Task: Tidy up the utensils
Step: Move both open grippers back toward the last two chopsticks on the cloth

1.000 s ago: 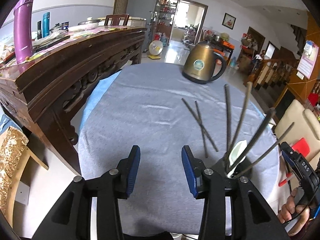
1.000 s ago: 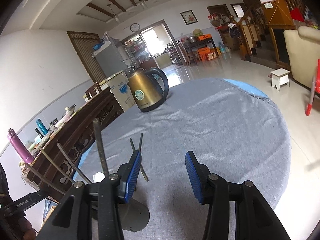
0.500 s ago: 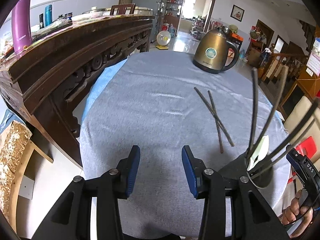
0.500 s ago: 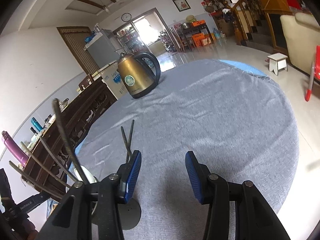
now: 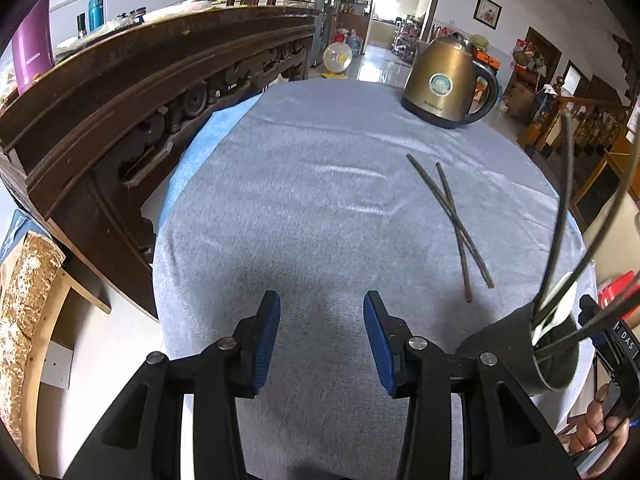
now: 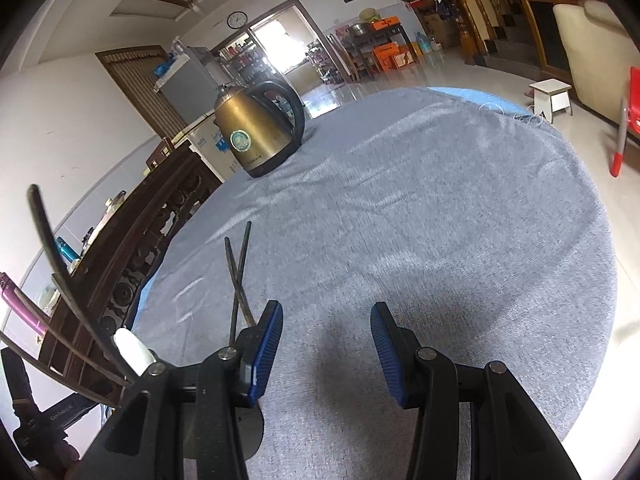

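While crossed, chopsticks (image 5: 452,216) on tablecloth (image 5: 320,184)

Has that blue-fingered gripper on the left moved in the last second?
Yes. The left gripper has drawn back and to its left: against the kettle and crossed chopsticks, the holder slid toward the frame's right edge.

Loose chopsticks (image 5: 451,219) on the grey cloth (image 5: 320,200): two, crossed; holder (image 5: 516,350): one, dark, containing one white spoon (image 5: 558,306) and at least four more chopsticks (image 6: 60,264), exact number unclear because the rim cuts them off. Kettle (image 5: 446,80): one, brass-coloured; grippers: two, the left gripper (image 5: 322,338) and the right gripper (image 6: 326,346), each with two blue-padded fingers set apart. Purple flask (image 5: 32,50): one; teal bottle (image 5: 95,11): one; small white stool (image 6: 550,94): one; wall clock (image 6: 237,20): one.
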